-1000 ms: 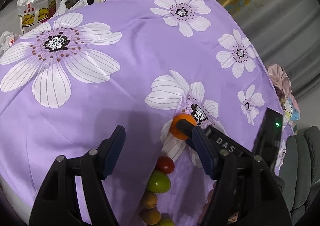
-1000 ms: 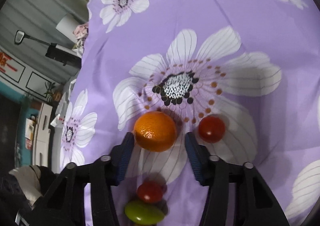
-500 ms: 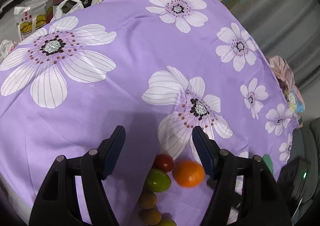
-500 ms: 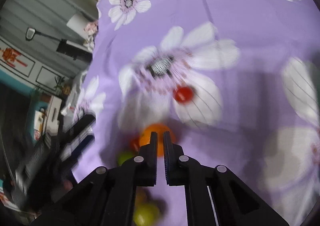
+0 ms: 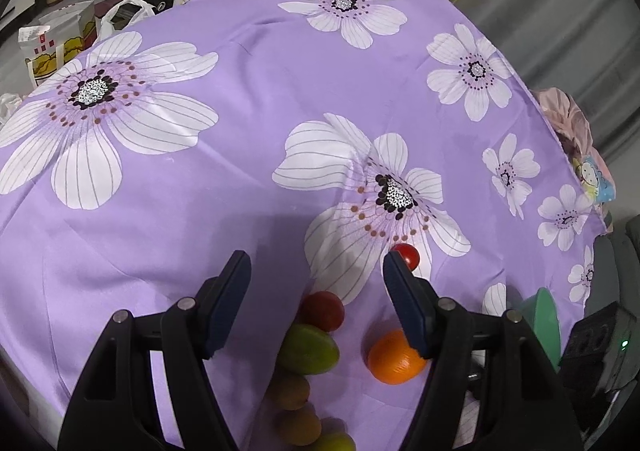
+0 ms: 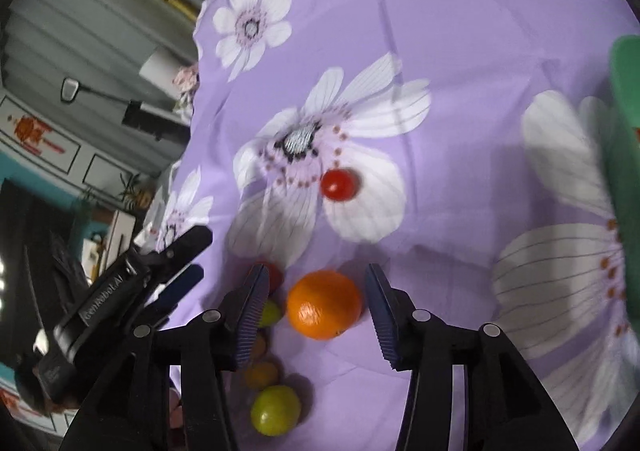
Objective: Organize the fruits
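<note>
Over the purple flower-printed cloth point(image 5: 248, 179), from the left wrist view, the left gripper point(image 5: 316, 275) is held wide apart with nothing between its blue pads; a column of fruit is seen below it: a red round fruit point(image 5: 322, 310) at the top, a green oval fruit point(image 5: 309, 349) touching it, then brownish small fruits point(image 5: 289, 391) running out of frame; a round orange point(image 5: 395, 357) is seen just beside the column, partly hidden behind the right-hand finger; a small red tomato point(image 5: 406, 255) lies apart, further up on a white petal; a green plastic rim point(image 5: 542, 321) is glimpsed at the right edge.

From the right wrist view, the right gripper point(image 6: 316, 307) is seen with its jaws having just been opening; the orange point(image 6: 324, 304) sits between the ribbed pads, gaps showing on both sides, so it is not gripped; the tomato point(image 6: 339, 184) is well ahead; the line of fruit point(image 6: 267, 351) is partly hidden by the left-hand finger.

The step in hand is judged to be the placing of the orange beside the row, now released; next, the right gripper would need to be drawn clear without nudging the orange, then carried forward to the lone tomato.
</note>
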Tool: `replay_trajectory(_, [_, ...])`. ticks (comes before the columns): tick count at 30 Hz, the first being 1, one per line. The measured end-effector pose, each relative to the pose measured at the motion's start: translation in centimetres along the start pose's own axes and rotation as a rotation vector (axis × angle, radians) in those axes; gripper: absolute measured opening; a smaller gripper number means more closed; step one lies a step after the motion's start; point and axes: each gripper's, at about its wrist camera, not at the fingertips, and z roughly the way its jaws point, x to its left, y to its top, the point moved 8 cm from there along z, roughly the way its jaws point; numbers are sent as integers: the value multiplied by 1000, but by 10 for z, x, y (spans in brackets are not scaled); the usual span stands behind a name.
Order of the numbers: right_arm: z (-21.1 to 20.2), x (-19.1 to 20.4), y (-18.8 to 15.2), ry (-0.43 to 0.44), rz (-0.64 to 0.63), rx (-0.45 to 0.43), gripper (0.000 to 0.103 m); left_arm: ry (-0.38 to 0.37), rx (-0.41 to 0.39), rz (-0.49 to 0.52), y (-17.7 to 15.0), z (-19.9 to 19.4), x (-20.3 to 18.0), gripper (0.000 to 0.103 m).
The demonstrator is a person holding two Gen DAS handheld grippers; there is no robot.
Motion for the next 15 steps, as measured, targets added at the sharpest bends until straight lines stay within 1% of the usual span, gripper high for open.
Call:
replay_trajectory(5, [33,8,-14,-23,-35,70,49,2,3,-13,-1,0,3,68])
replay_trajectory(7, [36,10,-16,-29,-44,59,48,5,4,-12,-1,0,3,68])
replay_trajectory(9, [31,12,-18,-68,-72,62,47,5,3,-9,-1,-1,4,68])
replay_trajectory(13, [4,2,-19,-102,-70,74,47,-1,13,2,-3,0,0,68])
replay_trajectory(15, [-6,-6,-22,-129,-78,108,47,-7,22,16,-5,1,-4,68])
